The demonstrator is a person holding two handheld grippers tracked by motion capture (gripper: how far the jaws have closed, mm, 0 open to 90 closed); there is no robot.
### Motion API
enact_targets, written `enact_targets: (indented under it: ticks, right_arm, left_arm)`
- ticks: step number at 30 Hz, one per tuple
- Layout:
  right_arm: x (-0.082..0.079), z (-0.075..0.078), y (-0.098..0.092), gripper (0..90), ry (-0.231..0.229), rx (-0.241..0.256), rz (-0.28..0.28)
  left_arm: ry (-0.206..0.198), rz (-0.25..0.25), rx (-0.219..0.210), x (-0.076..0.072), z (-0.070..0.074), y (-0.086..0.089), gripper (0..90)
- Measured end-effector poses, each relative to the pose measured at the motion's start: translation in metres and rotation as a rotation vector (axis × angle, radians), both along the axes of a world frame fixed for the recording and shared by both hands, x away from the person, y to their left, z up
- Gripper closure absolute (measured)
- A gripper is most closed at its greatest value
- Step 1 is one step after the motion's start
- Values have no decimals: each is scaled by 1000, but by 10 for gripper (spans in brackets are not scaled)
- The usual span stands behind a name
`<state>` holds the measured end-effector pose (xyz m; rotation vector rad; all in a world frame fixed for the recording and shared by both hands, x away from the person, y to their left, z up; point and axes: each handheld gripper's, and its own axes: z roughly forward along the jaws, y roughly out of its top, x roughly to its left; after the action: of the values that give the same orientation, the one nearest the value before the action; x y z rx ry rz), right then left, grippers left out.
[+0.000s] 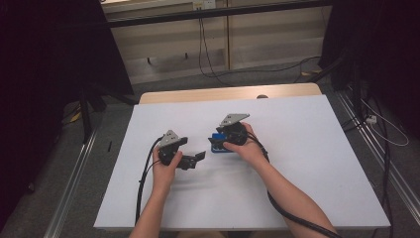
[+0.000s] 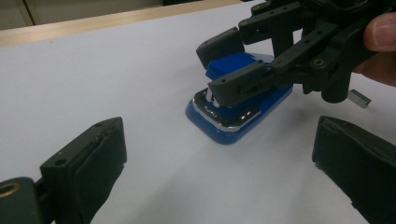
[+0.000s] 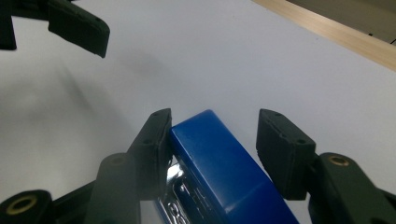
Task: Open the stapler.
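On the white surface (image 1: pixel 297 163), the right gripper (image 3: pixel 212 140) straddles the blue stapler (image 2: pixel 236 105) with jaws not fully pinching, so it may slip sideways; the left gripper (image 2: pixel 219 163) waits spread wide.

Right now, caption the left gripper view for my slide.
Right tool straddles the blue stapler on the white table; left tool open, apart.

Left gripper (image 1: pixel 190 159) and right gripper (image 1: pixel 221 140): 2 black jaws each, brass pivot screws, grey 3-cornered top plates, black trailing cables; forearms bare.

Blue stapler (image 2: pixel 236 109), chrome-trimmed, flat on white table (image 2: pixel 116 74)
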<state>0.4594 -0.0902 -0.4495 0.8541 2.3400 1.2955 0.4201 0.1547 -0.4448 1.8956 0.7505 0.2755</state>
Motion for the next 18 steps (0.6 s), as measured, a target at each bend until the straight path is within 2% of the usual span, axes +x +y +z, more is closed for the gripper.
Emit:
enact_targets:
  ticks: [2,8,13,18]
  right_arm:
    - [0,0,2,491,-11,-21,12]
    - [1,3,1,514,-23,-44,42]
    - [2,8,-1,526,-20,-20,43]
    - [1,14,-4,549,-37,-9,46]
  left_arm:
    - [1,8,-6,0,0,1,32]
    - [-7,27,-19,2,2,6,33]
    - [-9,37,-39,4,2,6,33]
    - [-12,39,-44,5,0,1,35]
